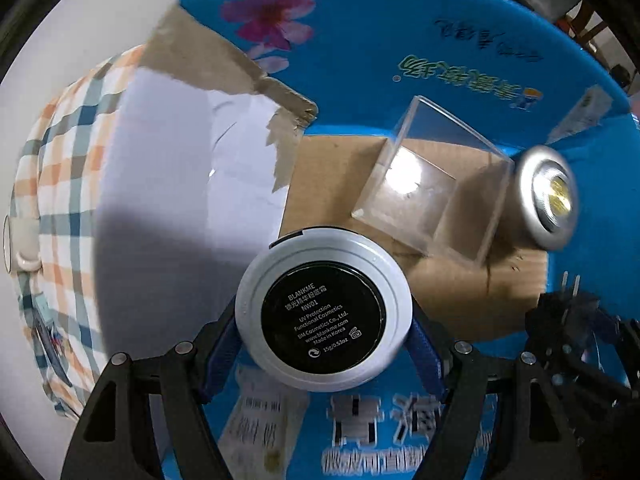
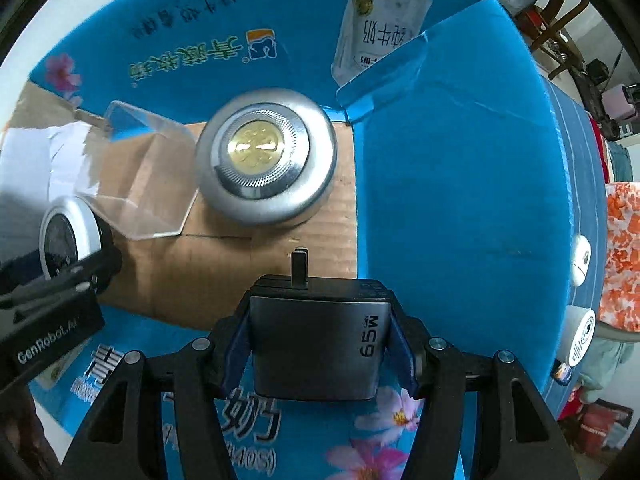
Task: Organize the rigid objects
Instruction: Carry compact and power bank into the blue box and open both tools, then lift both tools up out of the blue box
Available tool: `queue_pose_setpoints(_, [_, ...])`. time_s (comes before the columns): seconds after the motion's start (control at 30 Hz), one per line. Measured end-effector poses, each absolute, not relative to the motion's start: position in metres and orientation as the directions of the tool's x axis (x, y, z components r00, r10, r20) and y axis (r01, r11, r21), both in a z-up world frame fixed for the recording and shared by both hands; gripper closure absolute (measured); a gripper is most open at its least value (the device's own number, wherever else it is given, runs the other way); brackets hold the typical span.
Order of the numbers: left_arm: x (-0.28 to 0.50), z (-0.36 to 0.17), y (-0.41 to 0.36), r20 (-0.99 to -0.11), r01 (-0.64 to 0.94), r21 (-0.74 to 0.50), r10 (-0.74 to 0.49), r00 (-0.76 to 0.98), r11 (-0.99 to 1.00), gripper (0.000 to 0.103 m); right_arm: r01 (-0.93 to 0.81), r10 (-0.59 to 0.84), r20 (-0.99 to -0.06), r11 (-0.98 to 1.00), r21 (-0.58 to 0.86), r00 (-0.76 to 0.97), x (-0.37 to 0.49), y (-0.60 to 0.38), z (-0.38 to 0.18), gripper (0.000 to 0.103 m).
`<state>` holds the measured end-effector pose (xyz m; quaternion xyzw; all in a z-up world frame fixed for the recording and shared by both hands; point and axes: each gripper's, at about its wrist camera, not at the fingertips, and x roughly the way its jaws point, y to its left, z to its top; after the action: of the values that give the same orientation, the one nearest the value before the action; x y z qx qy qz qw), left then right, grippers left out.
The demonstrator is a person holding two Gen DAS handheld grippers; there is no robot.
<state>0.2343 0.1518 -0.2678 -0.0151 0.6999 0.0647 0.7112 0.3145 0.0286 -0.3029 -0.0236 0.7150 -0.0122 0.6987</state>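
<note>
Cushion compact (image 1: 323,317), white with a black label, is pinched between the left gripper (image 1: 324,340) pads above the blue box (image 1: 400,40). Right gripper (image 2: 318,344) is clamped on a grey 65W charger (image 2: 320,344), prongs forward, over the cardboard floor, where a clear acrylic cube (image 2: 148,184) sits just beside a silver puck light (image 2: 266,160).

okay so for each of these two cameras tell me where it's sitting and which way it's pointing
Left wrist: on the left gripper, looking down into the blue box; its fingers clamp the white compact.
Right wrist: on the right gripper, looking down into the same box; its fingers clamp the grey charger, left gripper at the left edge.
Shared: clear acrylic case, silver disc, cardboard floor.
</note>
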Motion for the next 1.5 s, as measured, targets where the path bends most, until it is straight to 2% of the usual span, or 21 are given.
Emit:
queue_pose_setpoints(0.57, [0.244, -0.297, 0.167, -0.999, -0.146, 0.025, 0.022, -0.026, 0.989, 0.028, 0.007, -0.015, -0.995, 1.0, -0.016, -0.098, 0.325, 0.02, -0.336, 0.039])
queue_pose_setpoints(0.67, [0.24, -0.301, 0.171, -0.999, -0.147, 0.024, 0.018, -0.042, 0.989, 0.028, 0.011, -0.001, -0.994, 1.0, -0.002, -0.111, 0.32, 0.019, -0.338, 0.035])
queue_pose_setpoints(0.83, [0.234, -0.301, 0.176, -0.998, -0.147, 0.015, 0.005, -0.065, 0.989, 0.028, -0.003, 0.003, -0.995, 1.0, 0.003, -0.101, 0.31, 0.026, -0.332, 0.016])
queue_pose_setpoints(0.93, [0.231, -0.293, 0.164, -0.998, -0.15, 0.015, 0.005, -0.068, 0.988, 0.025, -0.009, 0.003, -0.997, 1.0, 0.004, -0.081, 0.304, 0.024, -0.325, 0.014])
queue_pose_setpoints(0.97, [0.23, -0.291, 0.164, -0.998, -0.149, 0.011, 0.002, -0.064, 0.989, 0.023, -0.009, 0.01, -0.997, 1.0, 0.011, -0.076, 0.302, 0.022, -0.322, 0.014])
queue_pose_setpoints(1.03, [0.225, -0.283, 0.162, -0.999, -0.136, 0.007, 0.0, -0.052, 0.991, 0.006, -0.005, 0.023, -0.998, 1.0, 0.023, -0.065, 0.297, 0.02, -0.314, 0.012])
queue_pose_setpoints(1.1, [0.22, -0.271, 0.158, -1.0, -0.121, 0.012, 0.009, -0.026, 0.993, 0.0, -0.007, 0.02, -0.999, 1.0, 0.021, -0.045, 0.295, 0.012, -0.299, 0.01])
queue_pose_setpoints(1.5, [0.175, -0.173, 0.143, -0.982, -0.104, 0.018, 0.037, 0.183, 0.994, 0.0, -0.019, 0.029, -0.985, 0.999, 0.026, 0.167, 0.255, 0.01, -0.192, 0.01])
